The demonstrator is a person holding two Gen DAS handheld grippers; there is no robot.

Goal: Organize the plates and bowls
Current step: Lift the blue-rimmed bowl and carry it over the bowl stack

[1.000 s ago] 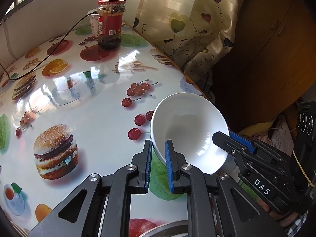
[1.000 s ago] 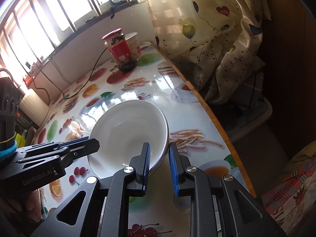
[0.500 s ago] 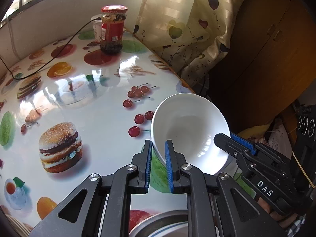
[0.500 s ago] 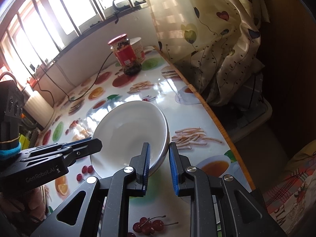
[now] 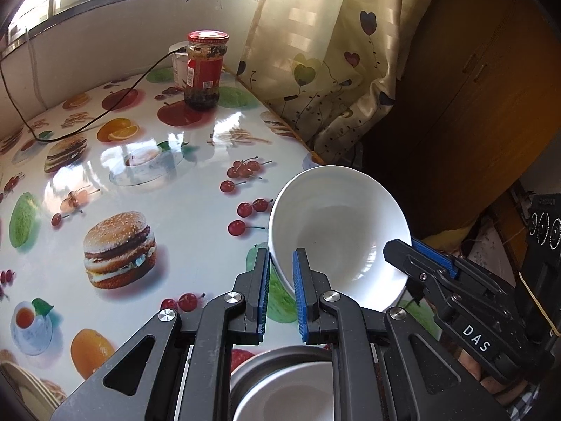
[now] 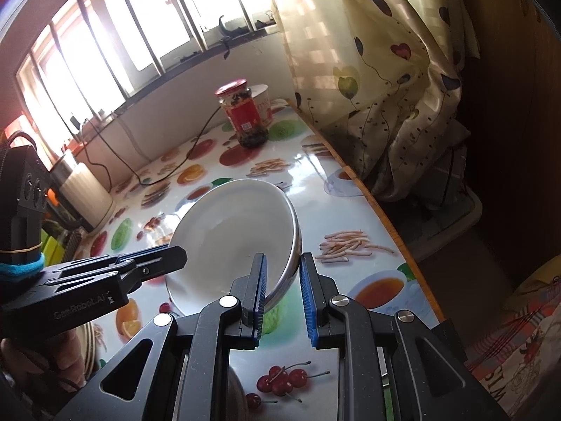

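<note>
A white bowl [image 5: 336, 231] hangs tilted above the fruit-print table [image 5: 147, 182], held on two opposite sides. My left gripper [image 5: 280, 261] is shut on its near-left rim. My right gripper [image 5: 417, 256] reaches in from the right and clamps the opposite rim. In the right wrist view the same bowl [image 6: 231, 231] shows a grey outer wall, and my right gripper [image 6: 282, 266] is shut on its near rim. My left gripper [image 6: 164, 259] grips the far left side. Below the left gripper sits a grey metal dish [image 5: 277, 361] with a white bowl [image 5: 291, 396] inside it.
A red-lidded jar [image 5: 205, 70] and a white cup [image 5: 178, 66] stand at the table's far end, with a black cable [image 5: 105, 112] trailing across. Stacked plates [image 5: 24, 382] lie at the near left. A heart-print curtain [image 5: 333, 70] hangs past the right table edge [image 6: 396, 235].
Both grippers have risen with the bowl between them and drawn back a little. The grey dish with its white bowl has come into view under the left gripper.
</note>
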